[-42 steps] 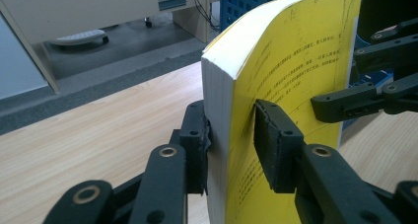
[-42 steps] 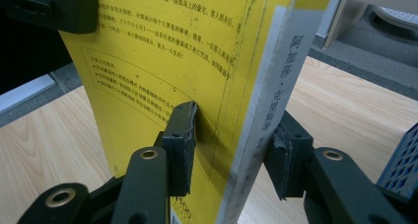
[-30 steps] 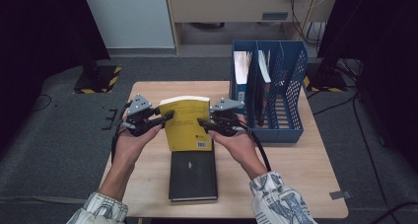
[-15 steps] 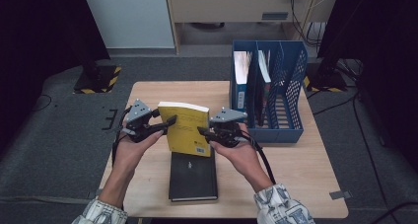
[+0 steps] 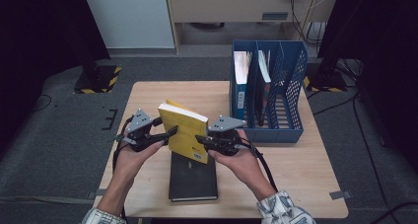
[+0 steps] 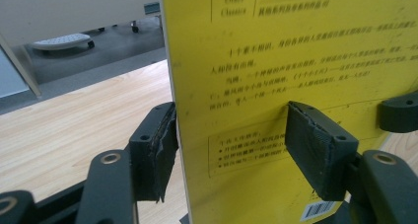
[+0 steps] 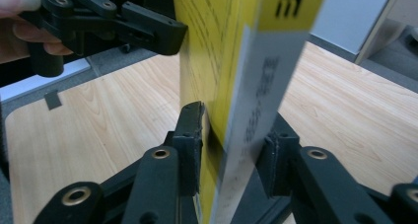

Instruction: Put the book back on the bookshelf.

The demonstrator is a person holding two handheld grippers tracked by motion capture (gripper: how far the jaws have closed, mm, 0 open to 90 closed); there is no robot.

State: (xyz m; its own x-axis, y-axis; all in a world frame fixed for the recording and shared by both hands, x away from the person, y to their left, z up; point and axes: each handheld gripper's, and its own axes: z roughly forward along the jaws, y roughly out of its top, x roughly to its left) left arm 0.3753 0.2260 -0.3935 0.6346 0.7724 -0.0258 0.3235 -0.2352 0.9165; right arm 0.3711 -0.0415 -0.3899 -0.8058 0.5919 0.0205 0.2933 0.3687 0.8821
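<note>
A yellow book (image 5: 185, 130) is held upright above the table, its back cover (image 6: 296, 61) facing my left gripper. My right gripper (image 5: 199, 140) is shut on its spine edge; in the right gripper view both pads (image 7: 194, 130) press the book (image 7: 217, 46), after closing a little. My left gripper (image 5: 170, 131) straddles the opposite edge. Its jaws have just been opening, and its pads (image 6: 315, 150) stand off the cover with the book between them. A black book (image 5: 193, 177) lies flat beneath.
A blue mesh file rack (image 5: 291, 110) with several upright books stands at the table's right rear. The wooden table (image 5: 305, 169) has bare surface to the left and right of the hands. Dark floor surrounds it.
The yellow book has come up from a tilt over the black book to stand more upright. My left gripper's jaws have spread off the cover. Both hands have shifted slightly.
</note>
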